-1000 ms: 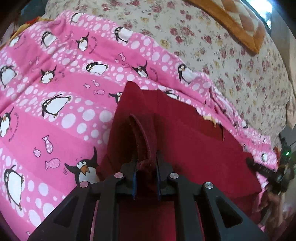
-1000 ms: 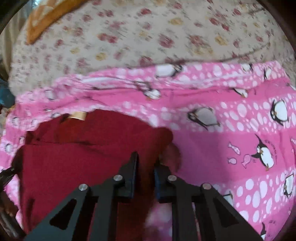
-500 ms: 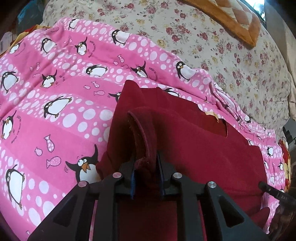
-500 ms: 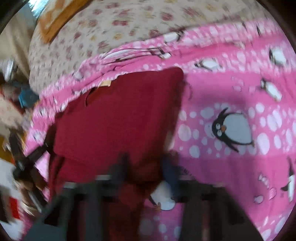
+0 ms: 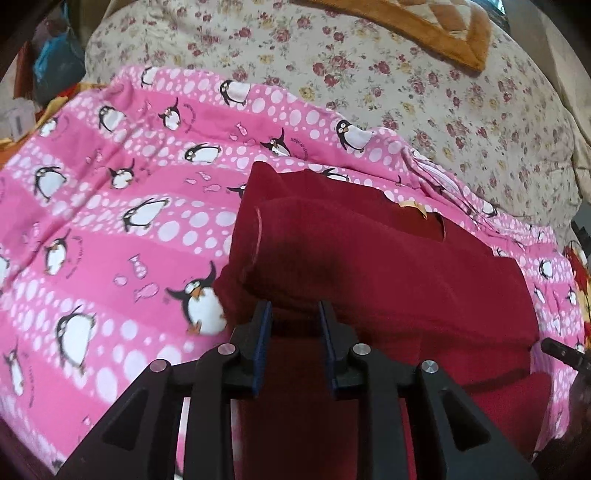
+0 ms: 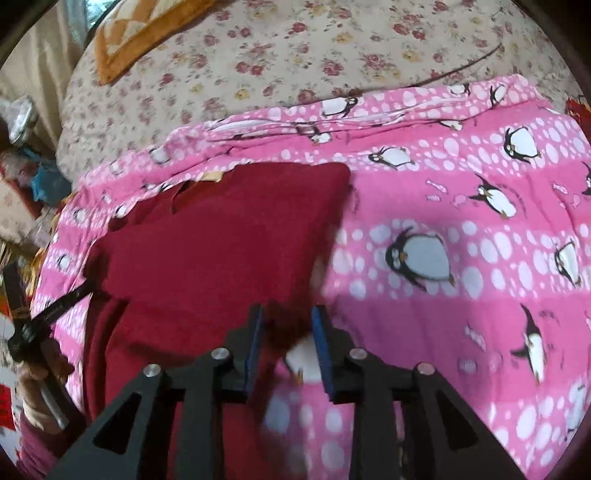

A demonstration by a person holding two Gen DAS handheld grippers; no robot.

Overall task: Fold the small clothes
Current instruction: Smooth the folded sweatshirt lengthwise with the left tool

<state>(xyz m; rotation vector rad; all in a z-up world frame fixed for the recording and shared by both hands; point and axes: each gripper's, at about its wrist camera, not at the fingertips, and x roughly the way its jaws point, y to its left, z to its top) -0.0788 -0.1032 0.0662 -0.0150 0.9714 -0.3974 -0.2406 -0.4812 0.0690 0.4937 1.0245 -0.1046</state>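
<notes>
A dark red garment point(image 5: 369, 277) lies on a pink penguin blanket point(image 5: 110, 221), its sleeve folded inward over the body. My left gripper point(image 5: 295, 314) sits low over that sleeve. Its pads pinch the cloth while the jaws begin opening. In the right wrist view the same garment point(image 6: 221, 240) spreads to the left. My right gripper point(image 6: 287, 317) hangs above its lower right edge with the jaws opening, and the red edge lies loose between them. The left gripper point(image 6: 48, 314) shows at the left rim, held by a hand point(image 6: 37, 387). The right gripper's tip point(image 5: 561, 350) peeks in at the far right.
A floral quilt point(image 5: 369, 74) bulges behind the pink blanket point(image 6: 461, 295), with an orange cushion point(image 5: 443, 29) on top. Cluttered items point(image 6: 40, 177) sit past the blanket's left side in the right wrist view.
The sleeve in my left gripper now lies flatter and wider across the garment. My right gripper pulled back and up from the garment's edge, and its jaws spread apart.
</notes>
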